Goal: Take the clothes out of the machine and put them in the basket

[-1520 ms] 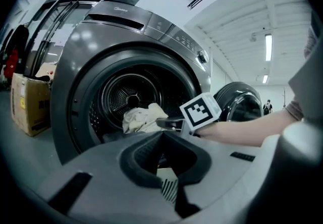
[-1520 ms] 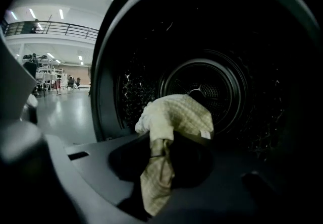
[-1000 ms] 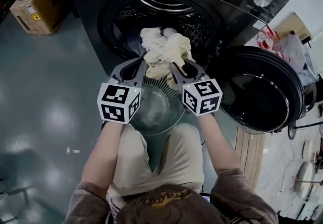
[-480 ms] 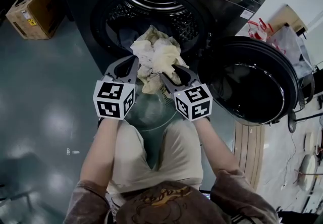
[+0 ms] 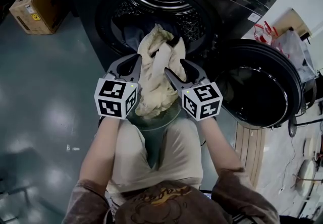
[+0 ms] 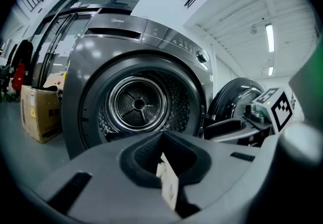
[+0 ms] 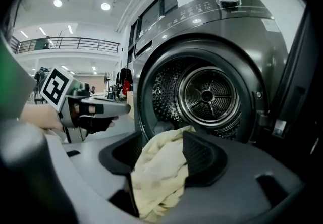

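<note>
- Between the knees, nearest the body: round basket [image 5: 169, 117]. The lower end of the cream cloth [image 5: 154, 81] already lies inside it.
- Just above the rim: left hand-held gripper [image 6: 162, 138], jaws pressed together on a pale scrap [image 6: 168, 182]. Cannot tell whether the scrap is an edge of the cloth.
- Beside it: right hand-held gripper [image 7: 165, 140], jaws spread and just been opening. The cloth lies loose between them, resting against one pad.
- Beyond both tips: the cloth's upper end peaks toward the drum mouth, not yet over the basket.
- Judgement: the step is release into the basket. Spread the right jaws fully, then draw back straight so the ribbed pad does not drag fabric out. Guide the upper end inside the rim before the left lets go.
- Farthest: washing machine drum [image 5: 166, 8], with a dark bluish item [image 5: 128, 31] at its lower lip, probably next. Door [image 5: 257, 92] hangs open at the right, well apart.
</note>
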Motion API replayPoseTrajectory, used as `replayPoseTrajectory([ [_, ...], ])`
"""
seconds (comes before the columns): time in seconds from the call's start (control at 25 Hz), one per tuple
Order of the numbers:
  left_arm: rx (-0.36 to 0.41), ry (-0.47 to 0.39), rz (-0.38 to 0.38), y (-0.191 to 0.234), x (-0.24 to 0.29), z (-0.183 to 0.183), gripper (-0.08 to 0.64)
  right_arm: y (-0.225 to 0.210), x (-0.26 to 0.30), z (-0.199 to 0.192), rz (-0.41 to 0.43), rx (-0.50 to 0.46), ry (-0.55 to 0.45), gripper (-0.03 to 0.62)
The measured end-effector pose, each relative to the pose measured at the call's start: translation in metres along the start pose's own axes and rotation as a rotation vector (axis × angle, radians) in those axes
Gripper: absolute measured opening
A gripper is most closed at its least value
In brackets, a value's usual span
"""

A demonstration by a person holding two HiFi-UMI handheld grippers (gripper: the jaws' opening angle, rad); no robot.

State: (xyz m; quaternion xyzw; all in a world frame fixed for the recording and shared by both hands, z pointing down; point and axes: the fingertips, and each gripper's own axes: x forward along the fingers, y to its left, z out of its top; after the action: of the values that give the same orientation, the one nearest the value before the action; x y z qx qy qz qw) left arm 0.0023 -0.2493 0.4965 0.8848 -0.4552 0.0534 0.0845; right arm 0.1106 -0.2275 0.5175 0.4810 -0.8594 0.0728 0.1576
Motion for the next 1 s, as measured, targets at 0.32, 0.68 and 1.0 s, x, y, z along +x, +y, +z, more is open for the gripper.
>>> replayPoseTrajectory([
  [0.32, -0.007, 0.004, -0.008, -0.001, 0.000, -0.001, 0.006, -0.028, 0.059, -0.022, -0.014, 0.023, 0.063, 0.277],
  [0.68, -0.013, 0.031, -0.019, -0.003, 0.000, -0.007, 0.006, -0.065, 0.170, -0.054, -0.063, 0.039, 0.192, 0.321],
  [1.0, -0.025, 0.055, -0.033, 0.001, 0.001, -0.013, 0.006, -0.083, 0.205, -0.074, -0.116, 0.028, 0.304, 0.329],
])
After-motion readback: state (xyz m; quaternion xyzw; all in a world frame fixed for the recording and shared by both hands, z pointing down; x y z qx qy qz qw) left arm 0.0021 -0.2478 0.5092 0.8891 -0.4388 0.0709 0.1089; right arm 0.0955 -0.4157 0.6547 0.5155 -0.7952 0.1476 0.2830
